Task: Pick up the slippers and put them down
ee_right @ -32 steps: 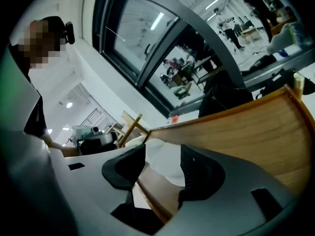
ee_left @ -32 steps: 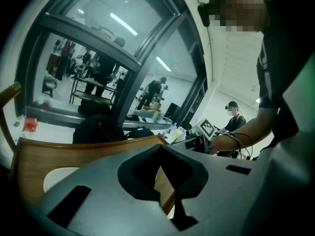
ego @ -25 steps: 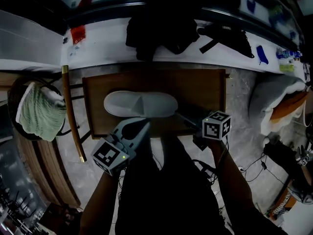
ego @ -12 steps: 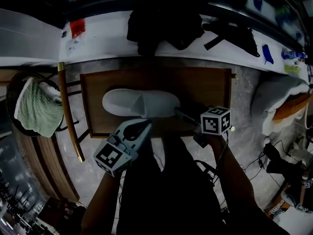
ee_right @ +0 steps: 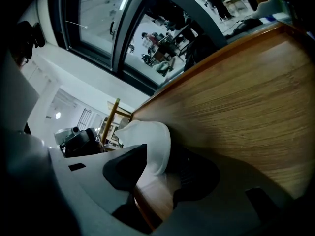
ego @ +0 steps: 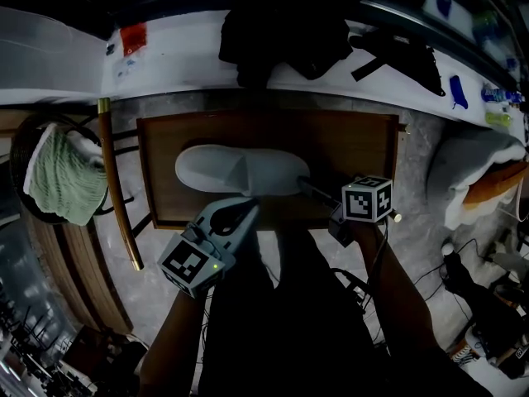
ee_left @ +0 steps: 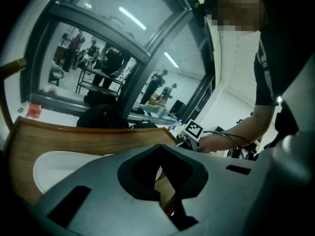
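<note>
One white slipper (ego: 235, 170) lies lengthwise on the brown wooden table (ego: 347, 147). My right gripper (ego: 304, 184), under its marker cube, reaches the slipper's right end. In the right gripper view the slipper's white edge (ee_right: 147, 136) sits pinched between the dark pads, with the right gripper (ee_right: 156, 154) shut on it. My left gripper (ego: 246, 208) hovers at the table's near edge just below the slipper, jaws together and holding nothing. The left gripper view looks over the left gripper (ee_left: 158, 147) at the slipper (ee_left: 54, 163) lying beyond on the left.
A round chair with a green towel (ego: 62, 180) stands left of the table, beside a wooden stick (ego: 116, 184). Black bags (ego: 281, 40) lie on the white ledge behind. Cables (ego: 479, 288) run over the floor at right.
The head view has shifted a little. The slipper and both grippers keep their places on the table.
</note>
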Demonstrator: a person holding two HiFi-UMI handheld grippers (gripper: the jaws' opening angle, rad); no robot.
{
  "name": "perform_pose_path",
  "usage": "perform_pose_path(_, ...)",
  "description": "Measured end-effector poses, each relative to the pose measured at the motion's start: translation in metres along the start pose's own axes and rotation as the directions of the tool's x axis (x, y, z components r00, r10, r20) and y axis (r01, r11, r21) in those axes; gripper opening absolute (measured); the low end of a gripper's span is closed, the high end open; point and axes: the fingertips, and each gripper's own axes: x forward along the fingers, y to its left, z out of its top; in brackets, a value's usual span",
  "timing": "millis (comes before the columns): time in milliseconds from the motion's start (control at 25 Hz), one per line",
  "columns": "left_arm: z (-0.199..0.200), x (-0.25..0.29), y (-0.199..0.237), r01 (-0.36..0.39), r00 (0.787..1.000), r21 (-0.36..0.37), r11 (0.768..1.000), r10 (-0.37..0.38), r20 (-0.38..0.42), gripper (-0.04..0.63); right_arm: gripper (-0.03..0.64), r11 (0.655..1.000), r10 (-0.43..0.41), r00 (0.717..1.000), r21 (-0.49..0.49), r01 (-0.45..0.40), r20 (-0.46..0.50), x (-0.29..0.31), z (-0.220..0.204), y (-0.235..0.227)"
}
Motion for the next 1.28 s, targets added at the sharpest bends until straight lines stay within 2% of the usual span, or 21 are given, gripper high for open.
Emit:
perform_pose_path(80, -0.002, -0.001, 0.001, -0.002, 1.0, -0.005, 1.0, 0.002, -0.003, 0.002, 0.174, 1.0, -0.005, 0.999, -0.003, 0.005, -0.033, 0.003, -0.006, -0.001)
perform_pose_path(160, -0.004, -0.002, 0.002, -0.005, 1.0, -0.005, 1.0, 0.005, -0.003, 0.002, 0.11, 1.0, -0.006, 0.998, -0.007, 0.006, -0.066, 0.006, -0.011, -0.001)
perform_pose_path(280, -0.007, -0.002, 0.003, -0.008, 1.0, -0.014, 1.0, 0.008, -0.004, 0.002, 0.087, 1.0, 0.025, 0.998, 0.018, -0.024, -0.058, 0.006, -0.01, 0.002)
perform_pose_path(480, -0.009, -0.008, 0.007, -0.016, 1.0, -0.025, 1.0, 0.016, 0.006, 0.002, 0.057, 0.995, 0.079, 0.997, 0.053, -0.079, 0.009, 0.002, -0.001, 0.012)
perform_pose_path(760, -0.008, -0.026, 0.008, -0.021, 0.999, -0.013, 1.0, 0.022, 0.032, 0.002, 0.046, 0.993, 0.116, 0.986, -0.021, -0.114, 0.117, -0.01, 0.019, 0.039)
perform_pose_path(960, 0.003, -0.05, 0.003, -0.013, 0.998, 0.024, 1.0, 0.012, 0.056, 0.002, 0.044, 0.993, 0.107, 0.976, -0.078, -0.093, 0.19, -0.021, 0.03, 0.069)
perform_pose_path(1120, 0.018, -0.072, 0.003, -0.008, 0.996, 0.06, 0.998, 0.003, 0.086, 0.002, 0.044, 0.994, 0.087, 0.955, -0.094, -0.063, 0.282, -0.036, 0.044, 0.091)
perform_pose_path(1280, 0.039, -0.095, 0.005, 0.006, 0.994, 0.095, 0.996, -0.017, 0.112, 0.002, 0.044, 0.994, 0.068, 0.921, -0.106, -0.029, 0.385, -0.058, 0.06, 0.116)
